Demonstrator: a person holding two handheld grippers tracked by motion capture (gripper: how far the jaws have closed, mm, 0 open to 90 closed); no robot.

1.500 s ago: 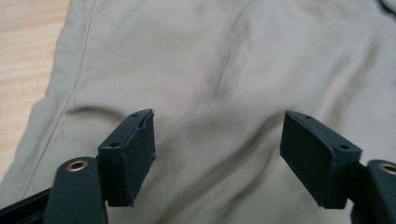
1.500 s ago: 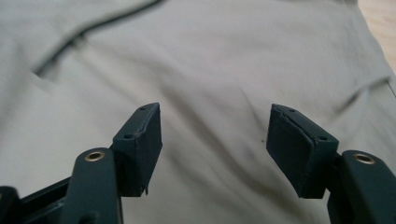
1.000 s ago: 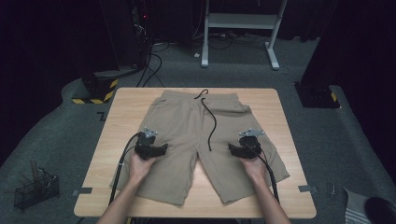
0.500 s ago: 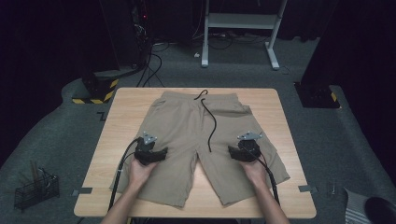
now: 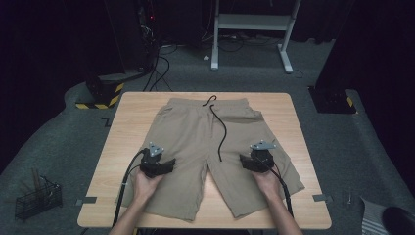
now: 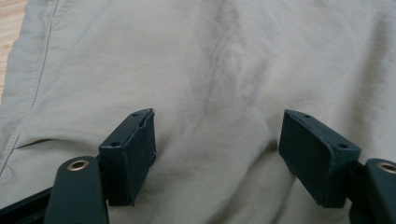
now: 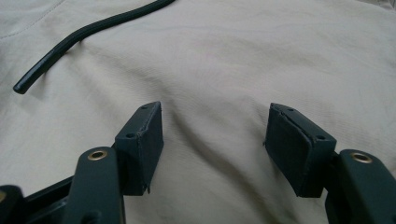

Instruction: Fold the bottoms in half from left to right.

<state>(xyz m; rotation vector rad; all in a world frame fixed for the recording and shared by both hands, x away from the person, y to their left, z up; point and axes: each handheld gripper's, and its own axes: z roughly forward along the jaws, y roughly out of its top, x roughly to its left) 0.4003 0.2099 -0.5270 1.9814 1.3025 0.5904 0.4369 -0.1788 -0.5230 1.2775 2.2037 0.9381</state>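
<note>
- The khaki shorts (image 5: 210,152) lie spread flat on the wooden table (image 5: 132,105), waistband far, legs near; no fold is made yet.
- The left gripper (image 5: 164,166) rests on the left leg, jaws spread wide, gripping nothing.
- The right gripper (image 5: 247,162) sits likewise on the right leg, near the black drawstring (image 5: 221,132).
- Pinching and folding are, by my judgement, all left to do.

Premises: a dim lab or recording studio. Evidence: grey carpeted floor (image 5: 342,147), black surrounds, loose cables (image 5: 161,68), hazard-striped base (image 5: 105,93), white adjustable desk frame (image 5: 254,22), lone wooden bench (image 5: 132,127), wire basket (image 5: 36,198) on floor.
</note>
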